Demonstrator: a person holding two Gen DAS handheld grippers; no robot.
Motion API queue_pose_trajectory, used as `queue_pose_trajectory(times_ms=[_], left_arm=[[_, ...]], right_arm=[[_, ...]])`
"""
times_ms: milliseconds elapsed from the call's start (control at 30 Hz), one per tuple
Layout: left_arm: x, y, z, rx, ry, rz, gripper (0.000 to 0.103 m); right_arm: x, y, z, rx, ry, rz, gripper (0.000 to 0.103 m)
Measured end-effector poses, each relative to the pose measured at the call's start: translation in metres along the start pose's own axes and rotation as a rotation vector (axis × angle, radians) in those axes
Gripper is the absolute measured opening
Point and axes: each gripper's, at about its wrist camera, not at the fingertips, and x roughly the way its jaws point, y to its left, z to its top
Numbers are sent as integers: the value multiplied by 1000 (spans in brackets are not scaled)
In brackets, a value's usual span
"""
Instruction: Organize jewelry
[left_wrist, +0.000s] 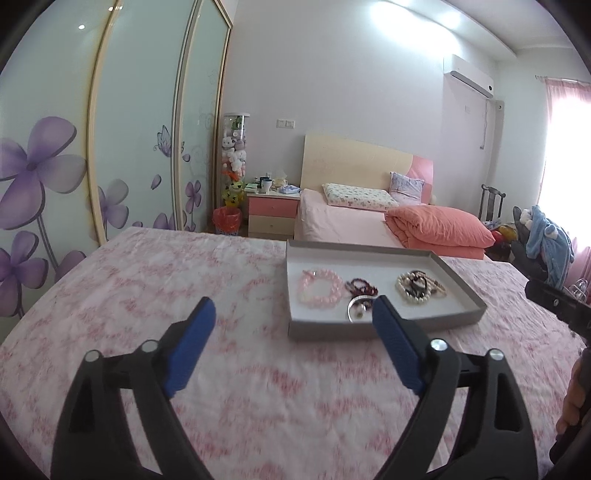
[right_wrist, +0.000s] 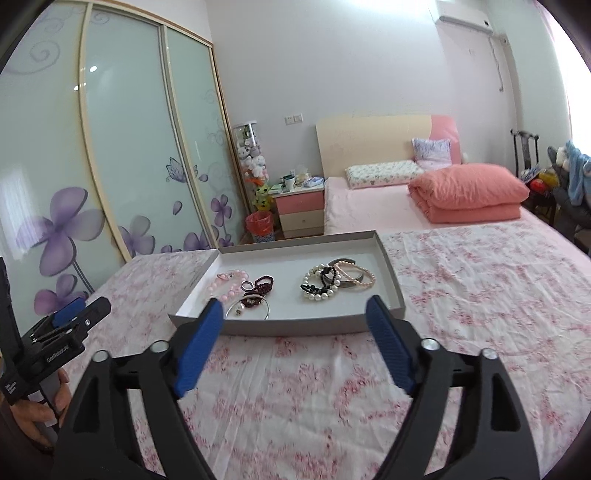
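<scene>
Right wrist view showed the right claw (right_wrist: 293, 314) spread wide and empty, hovering above the pink-flowered cloth (right_wrist: 461, 295) just short of the grey tray (right_wrist: 391, 273). The surface under the cloth could not be told for certain; it read as a desk or a bed. The left claw (left_wrist: 293, 314) was likewise spread and held nothing, poised near the tray's left front corner.

The jewelry lay inside the tray in two loose heaps. On the left sat the pink bead bracelet (right_wrist: 229, 284), a dark red bead strand (right_wrist: 264, 285), a small ring (right_wrist: 246, 285) and a thin silver bangle (right_wrist: 255, 308), overlapping one another. On the right, the white pearl bracelet (right_wrist: 319, 290) lay tangled with a black bead strand (right_wrist: 325, 275), touching a wide metal bangle (right_wrist: 347, 275) and a pale pink pearl bracelet (right_wrist: 360, 278).

The step in hand appeared to be the first reach into the tray. To do it well, I judged each claw should take one piece only, starting with whatever lay outermost and freest: the pale pink pearl bracelet for the right claw, the pink bead bracelet for the left. Pinching across a single run of beads, low against the tray floor, would have lessened the risk of snagging a neighbour. The tangled pearl and black strands likely needed one claw to hold and the other to draw apart slowly. The light tray could slide, so a steady lift seemed wise.
</scene>
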Motion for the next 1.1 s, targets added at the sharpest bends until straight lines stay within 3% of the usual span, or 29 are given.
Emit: queue_pose_trajectory(times_ms=[133, 500, 1100], left_arm=[[-13, 2, -9, -13, -8, -17, 97], [-39, -22, -24, 50, -72, -36, 99], [-43, -27, -20, 67, -67, -65, 99]], right_arm=[[-15, 8, -6, -32, -33, -21, 101], [-37, 2, -22, -17, -79, -48, 101], [-37, 1, -30, -20, -68, -33, 101]])
